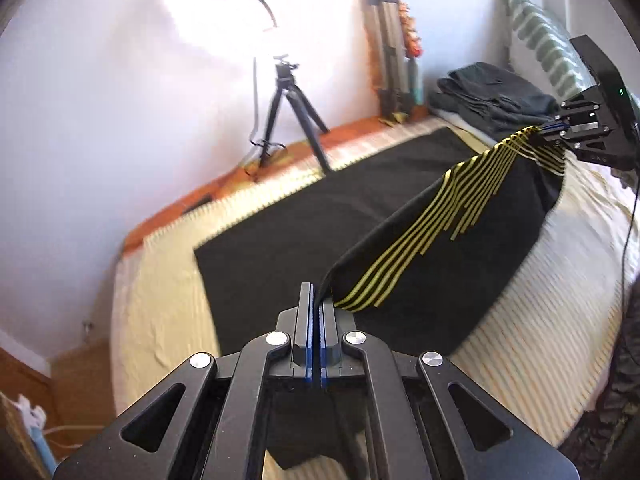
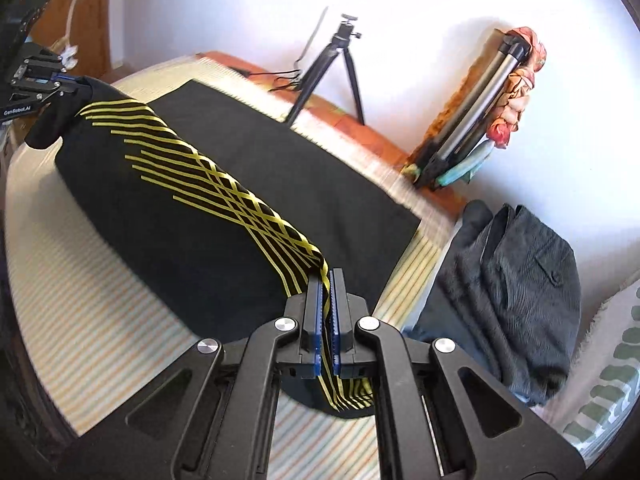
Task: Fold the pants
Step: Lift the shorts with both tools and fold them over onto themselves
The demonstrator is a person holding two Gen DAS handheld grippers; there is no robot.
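Observation:
Black pants with yellow stripes hang stretched between my two grippers above a black mat on the bed; they also show in the right wrist view. My left gripper is shut on one end of the pants. My right gripper is shut on the other, striped end, and shows at the far right of the left wrist view. The left gripper shows at the far left of the right wrist view. The lower edge of the pants sags onto the mat.
A striped cream bedspread covers the bed. Folded dark grey trousers lie beside a patterned pillow. A small tripod and a folded tripod with cloth stand by the white wall. A cable hangs at right.

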